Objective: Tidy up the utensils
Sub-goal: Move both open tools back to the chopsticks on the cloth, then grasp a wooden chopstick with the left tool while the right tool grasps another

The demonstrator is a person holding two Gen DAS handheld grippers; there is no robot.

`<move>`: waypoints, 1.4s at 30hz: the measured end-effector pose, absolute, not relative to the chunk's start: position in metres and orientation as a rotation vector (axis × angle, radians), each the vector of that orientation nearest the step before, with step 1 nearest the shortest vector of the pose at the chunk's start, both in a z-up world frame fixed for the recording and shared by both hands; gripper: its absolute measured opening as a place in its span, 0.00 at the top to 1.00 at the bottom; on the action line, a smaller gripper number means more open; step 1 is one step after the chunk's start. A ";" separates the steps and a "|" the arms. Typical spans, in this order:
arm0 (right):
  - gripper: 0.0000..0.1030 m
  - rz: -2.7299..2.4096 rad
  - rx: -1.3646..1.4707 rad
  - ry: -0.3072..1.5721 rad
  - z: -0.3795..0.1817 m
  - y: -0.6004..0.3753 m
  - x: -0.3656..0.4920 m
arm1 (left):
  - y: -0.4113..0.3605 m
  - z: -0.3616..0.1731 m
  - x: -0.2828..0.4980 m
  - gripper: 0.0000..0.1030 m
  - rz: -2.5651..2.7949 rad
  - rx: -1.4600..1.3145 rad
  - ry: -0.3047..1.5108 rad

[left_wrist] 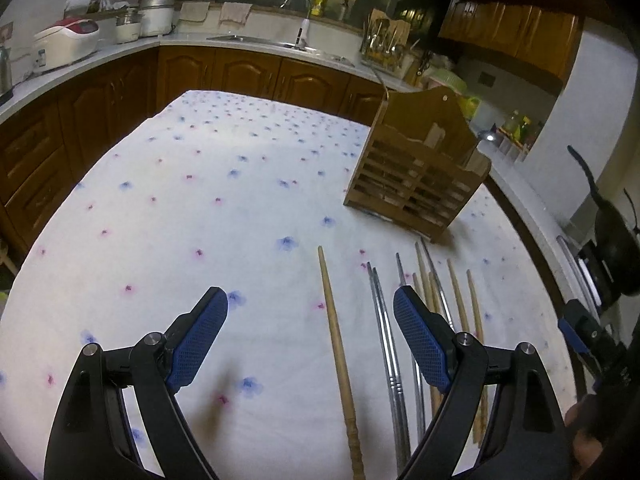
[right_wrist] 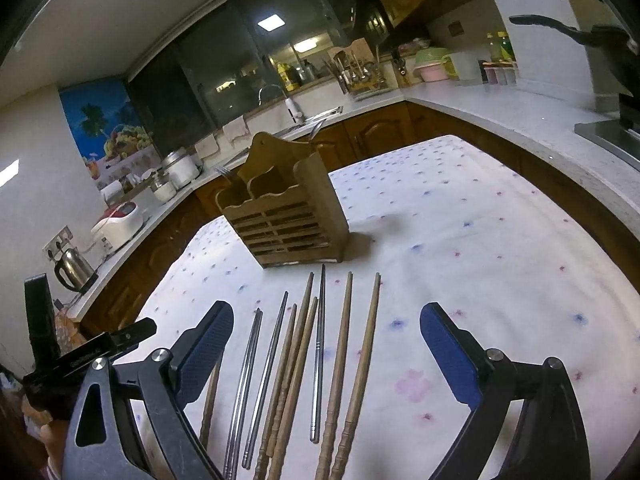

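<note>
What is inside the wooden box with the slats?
The wooden holder has fork tines poking up from its left compartment, and another utensil handle rises behind. Pale shapes show between the slats; what they are cannot be told.

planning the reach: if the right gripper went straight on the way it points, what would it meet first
Probably the chopsticks lying between its open fingers, and beyond them the wooden holder. The right gripper holds nothing; its height above the cloth is unclear.
</note>
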State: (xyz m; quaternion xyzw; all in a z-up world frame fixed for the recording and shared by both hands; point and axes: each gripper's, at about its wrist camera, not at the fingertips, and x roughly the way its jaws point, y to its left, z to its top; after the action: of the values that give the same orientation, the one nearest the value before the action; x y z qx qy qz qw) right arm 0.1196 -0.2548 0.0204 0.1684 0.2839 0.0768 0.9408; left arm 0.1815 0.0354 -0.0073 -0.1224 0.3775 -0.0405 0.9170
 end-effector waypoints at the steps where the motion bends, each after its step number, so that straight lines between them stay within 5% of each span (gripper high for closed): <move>1: 0.07 0.155 0.346 0.582 0.020 -0.255 0.120 | 0.034 -0.008 0.183 0.15 -0.083 -0.249 0.781; 9: 0.09 0.155 0.352 0.607 0.014 -0.257 0.132 | 0.030 -0.021 0.196 0.16 -0.082 -0.238 0.830; 16: 0.31 0.169 0.330 0.658 0.004 -0.249 0.156 | 0.015 -0.039 0.221 0.18 -0.084 -0.203 0.906; 24: 0.49 0.181 0.269 0.767 -0.018 -0.235 0.204 | 0.007 -0.061 0.256 0.48 -0.115 -0.193 1.004; 38: 0.65 0.137 0.119 0.884 -0.052 -0.220 0.254 | -0.016 -0.065 0.274 0.60 -0.136 -0.056 0.983; 42: 0.71 0.102 -0.051 0.876 -0.054 -0.198 0.251 | -0.026 -0.065 0.273 0.87 -0.143 0.011 0.960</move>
State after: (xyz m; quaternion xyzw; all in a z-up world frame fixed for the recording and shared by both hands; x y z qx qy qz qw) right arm 0.2512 -0.1983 -0.0537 -0.0245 0.4239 0.0494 0.9040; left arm 0.2726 -0.0263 -0.0655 0.0051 0.4612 -0.0686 0.8846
